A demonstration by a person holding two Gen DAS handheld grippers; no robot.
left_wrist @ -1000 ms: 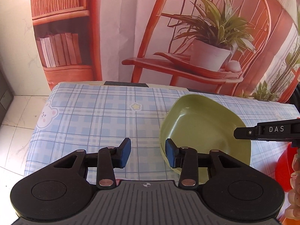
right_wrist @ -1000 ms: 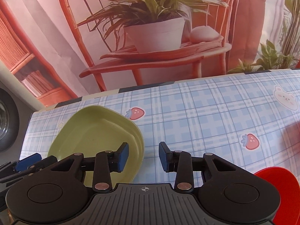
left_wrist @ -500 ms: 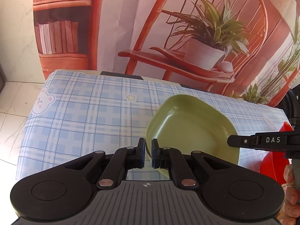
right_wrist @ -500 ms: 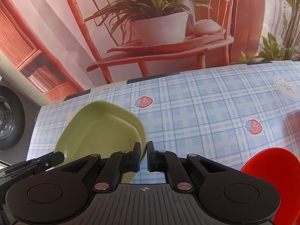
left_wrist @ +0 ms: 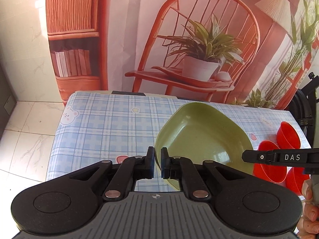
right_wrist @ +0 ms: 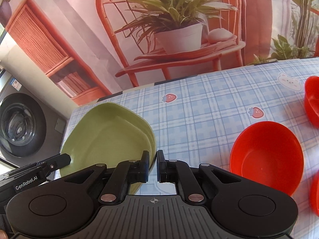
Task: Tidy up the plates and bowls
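A pale green, rounded-square plate (left_wrist: 201, 135) hangs tilted above the blue plaid table (left_wrist: 109, 123). My left gripper (left_wrist: 157, 160) is shut on its left rim. My right gripper (right_wrist: 152, 160) is shut on the opposite rim of the plate (right_wrist: 107, 135), where a double edge shows. In the left wrist view one black finger (left_wrist: 259, 157) of the right gripper reaches the plate's right side. The left gripper's arm (right_wrist: 49, 163) appears at the plate's lower left in the right wrist view.
Three red bowls (left_wrist: 289, 137) (left_wrist: 269, 163) (left_wrist: 295, 179) stand at the table's right end; the nearest (right_wrist: 267, 155) is just right of my right gripper. A printed backdrop hangs behind the table. A washing machine (right_wrist: 20, 125) and tiled floor lie beyond its left edge.
Both grippers went from open to shut on the green plate's rims, then rose and drew back with it. The red bowls have come into view.
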